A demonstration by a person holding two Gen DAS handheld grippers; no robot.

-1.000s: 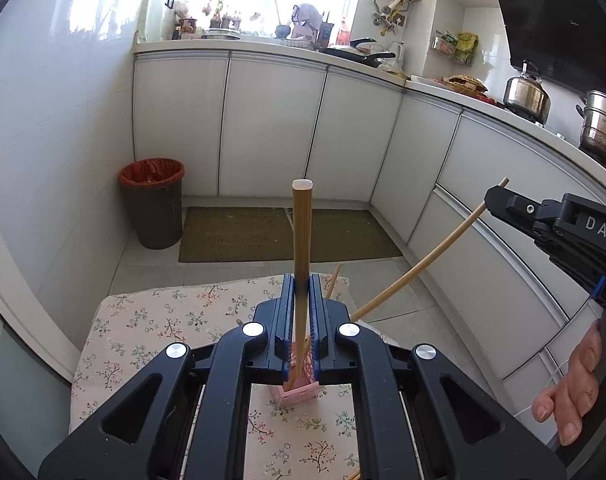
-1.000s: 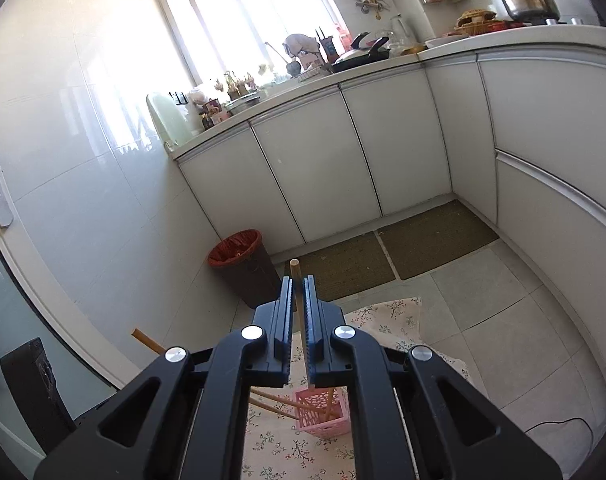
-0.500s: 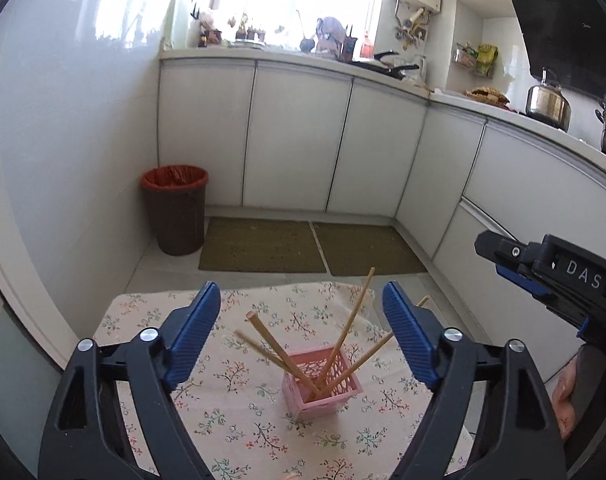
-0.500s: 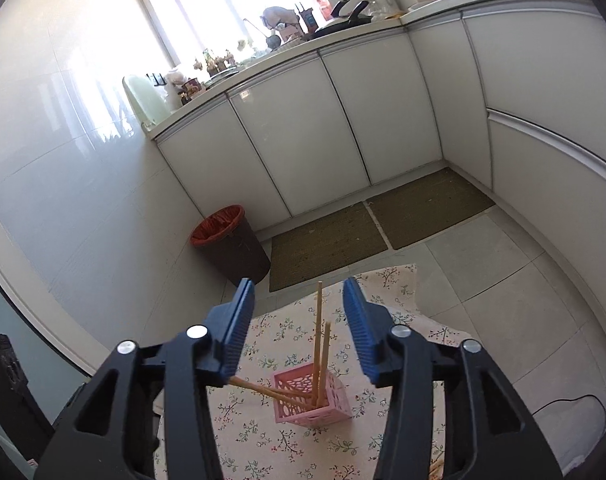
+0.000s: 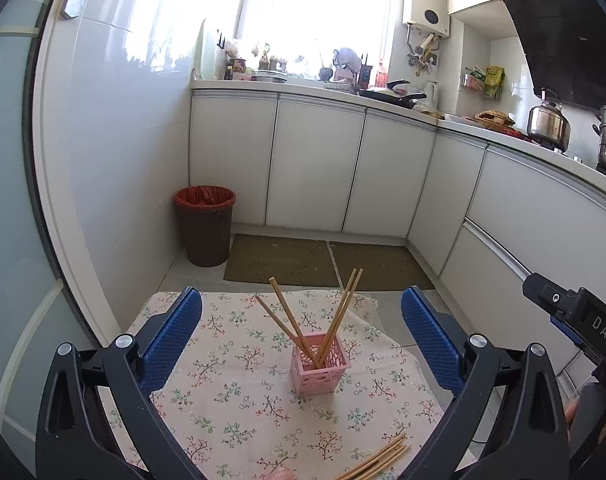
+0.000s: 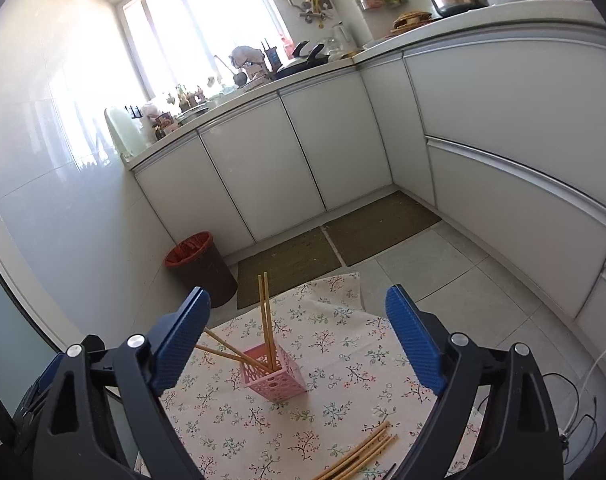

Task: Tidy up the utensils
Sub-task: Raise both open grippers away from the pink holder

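A small pink basket (image 5: pixel 319 364) with a lattice wall stands upright near the middle of the surface (image 5: pixel 231 408), which is covered by a cream cloth printed with small flowers. 4 wooden chopsticks (image 5: pixel 293 322) stand in it, thin and pale brown: 2 lean to the left and 2 lean to the right, crossing low inside the basket. From the right wrist view the same basket (image 6: pixel 274 378) shows 2 sticks nearly upright and 2 slanting low toward the left.

More loose chopsticks (image 5: pixel 377 458) lie flat in a bundle at the near right edge of the cloth, well apart from the basket; they also appear at the bottom of the right wrist view (image 6: pixel 359 458).

The left tool (image 5: pixel 301 336) is opening wide, its blue pads on either side of the basket and clear of it, with nothing pressed between them. The right tool (image 6: pixel 297 336) is opening too, its pads apart and touching neither basket nor sticks. The basket sits ahead of and below both tools.
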